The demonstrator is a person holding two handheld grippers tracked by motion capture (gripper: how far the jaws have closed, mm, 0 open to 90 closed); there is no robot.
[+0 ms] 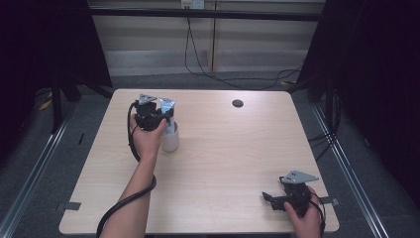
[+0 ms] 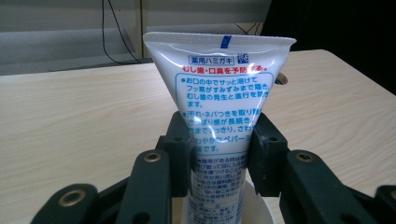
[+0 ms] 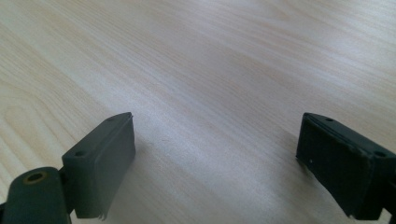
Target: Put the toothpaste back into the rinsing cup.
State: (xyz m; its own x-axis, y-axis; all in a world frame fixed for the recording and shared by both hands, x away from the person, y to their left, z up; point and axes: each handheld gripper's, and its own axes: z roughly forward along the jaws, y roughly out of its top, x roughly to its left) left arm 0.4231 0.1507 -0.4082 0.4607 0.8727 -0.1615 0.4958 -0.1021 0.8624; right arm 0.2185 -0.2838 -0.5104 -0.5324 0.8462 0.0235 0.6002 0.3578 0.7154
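A white toothpaste tube point(image 2: 219, 93) with blue and red Japanese print stands upright, crimped end up, its lower end inside a white cup point(image 1: 170, 141). My left gripper point(image 2: 219, 149) is shut on the tube's middle, both pads pressing its sides. In the high view that gripper point(image 1: 159, 119) sits at the table's far left, just above the cup, with the tube point(image 1: 167, 111) rising beside it. My right gripper point(image 1: 271, 199) rests low near the front right corner, held by a hand. In its own view the jaws point(image 3: 215, 163) stand wide apart over bare wood.
The light wooden table point(image 1: 223, 163) has a round cable hole point(image 1: 237, 103) at the far middle. Black cables point(image 1: 208, 69) hang down the wall behind. Dark curtains and metal floor rails flank both sides.
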